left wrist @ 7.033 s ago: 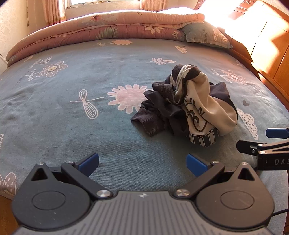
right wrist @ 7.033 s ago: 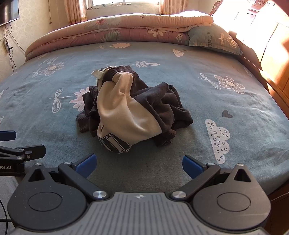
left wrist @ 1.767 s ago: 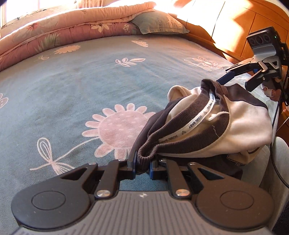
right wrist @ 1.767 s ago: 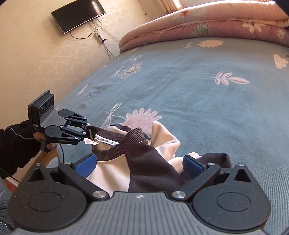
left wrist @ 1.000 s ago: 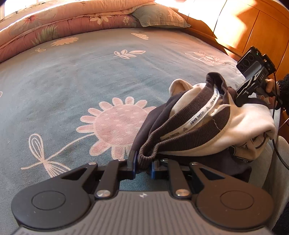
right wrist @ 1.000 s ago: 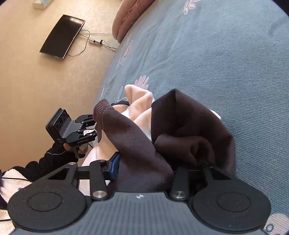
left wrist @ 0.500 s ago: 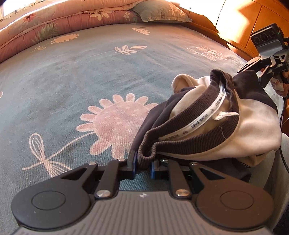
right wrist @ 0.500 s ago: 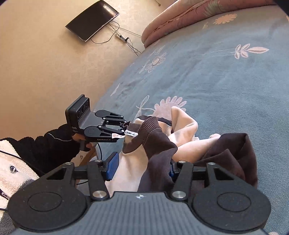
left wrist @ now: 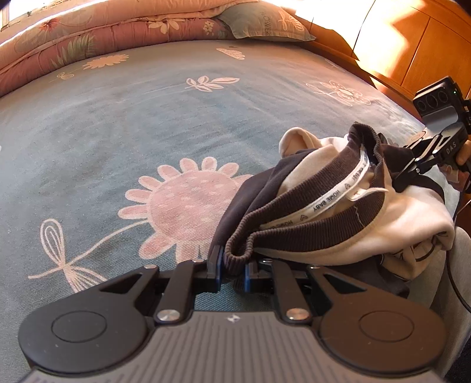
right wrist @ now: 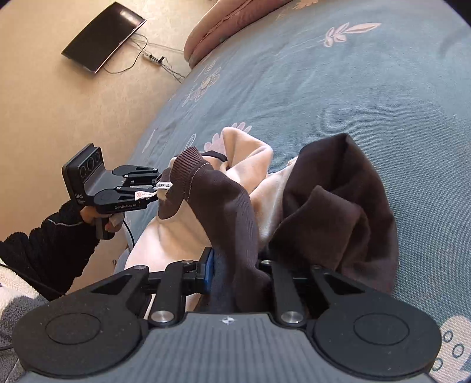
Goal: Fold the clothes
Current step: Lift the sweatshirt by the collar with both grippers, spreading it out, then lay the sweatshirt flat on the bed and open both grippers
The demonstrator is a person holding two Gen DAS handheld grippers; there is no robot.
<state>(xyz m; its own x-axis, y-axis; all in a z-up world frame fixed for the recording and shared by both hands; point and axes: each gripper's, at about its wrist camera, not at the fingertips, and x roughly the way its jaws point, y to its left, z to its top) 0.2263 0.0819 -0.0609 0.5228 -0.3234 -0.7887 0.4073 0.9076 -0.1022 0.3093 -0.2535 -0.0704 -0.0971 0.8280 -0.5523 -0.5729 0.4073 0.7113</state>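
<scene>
Currently the cream-and-dark-brown knit sweatshirt (left wrist: 347, 212) sits bunched at the near edge of the teal bedspread with pink flower prints (left wrist: 147, 123), partly lifted. Left gripper (left wrist: 232, 266) is clamped on its ribbed brown collar; right gripper (right wrist: 235, 269) is pinched on a soft brown fold. A woven neck tape runs inside the collar. Beyond: folded pink floral quilt (left wrist: 103, 32), teal pillow (left wrist: 265, 25), orange wooden cabinet (left wrist: 412, 44), black wall TV (right wrist: 103, 36).

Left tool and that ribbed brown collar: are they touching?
Touching. The left wrist view shows the left tool with both blue pads pinching the sweatshirt's ribbed collar.
</scene>
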